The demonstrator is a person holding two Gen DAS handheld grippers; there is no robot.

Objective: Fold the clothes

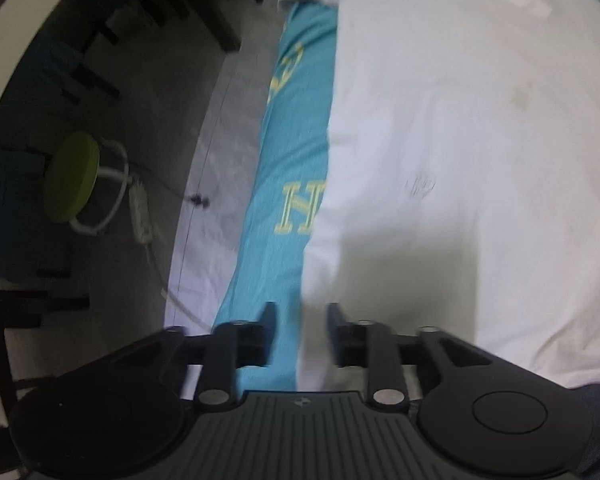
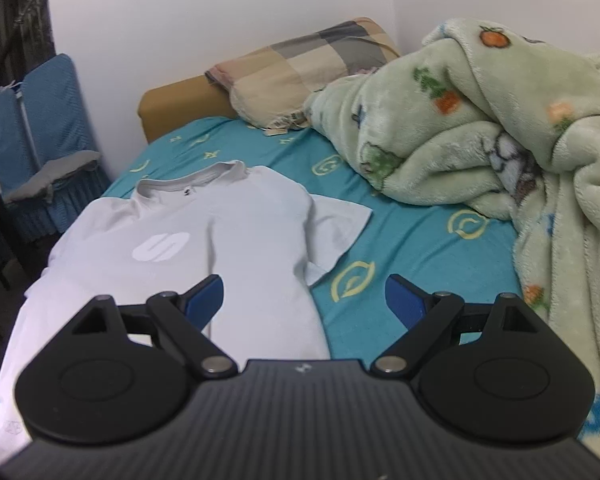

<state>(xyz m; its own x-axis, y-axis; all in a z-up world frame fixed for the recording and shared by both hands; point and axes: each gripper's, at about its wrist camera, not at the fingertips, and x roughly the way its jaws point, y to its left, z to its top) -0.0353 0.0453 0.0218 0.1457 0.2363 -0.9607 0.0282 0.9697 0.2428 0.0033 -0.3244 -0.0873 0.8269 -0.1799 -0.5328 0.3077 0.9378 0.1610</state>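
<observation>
The white T-shirt (image 2: 220, 232) lies spread front-up on the bed's turquoise sheet (image 2: 412, 240), collar toward twelve o'clock as the right-hand camera sees it, one short sleeve (image 2: 340, 228) fanned out toward three o'clock. A pillow (image 2: 300, 68) sits beyond the collar, and a heap of green fleece blanket (image 2: 500, 140) fills the bed from one to four o'clock, near that sleeve but apart from it.

The right gripper (image 2: 304, 300) hangs above the shirt's lower right edge with its blue-padded jaws spread wide and nothing between them. The left gripper (image 1: 300, 334) is down low over the shirt's left side edge, where white cloth meets the sheet; its jaws stand partly apart, astride that edge. The picture is blurred there, so I can't say whether cloth is actually touching the pads.

As I judge it, folding has hardly begun: the shirt looks flat and unfolded. The worry is on the left. Shirt and sheet lie flush along that edge, so a low pinch could catch the sheet too and drag it up with the fold. That side also runs close to the edge of the bed, with floor and a green stool (image 1: 72, 176) at nine o'clock below, so a careless tug could slide the shirt off. On the right, a sweeping fold could snag the blanket.
</observation>
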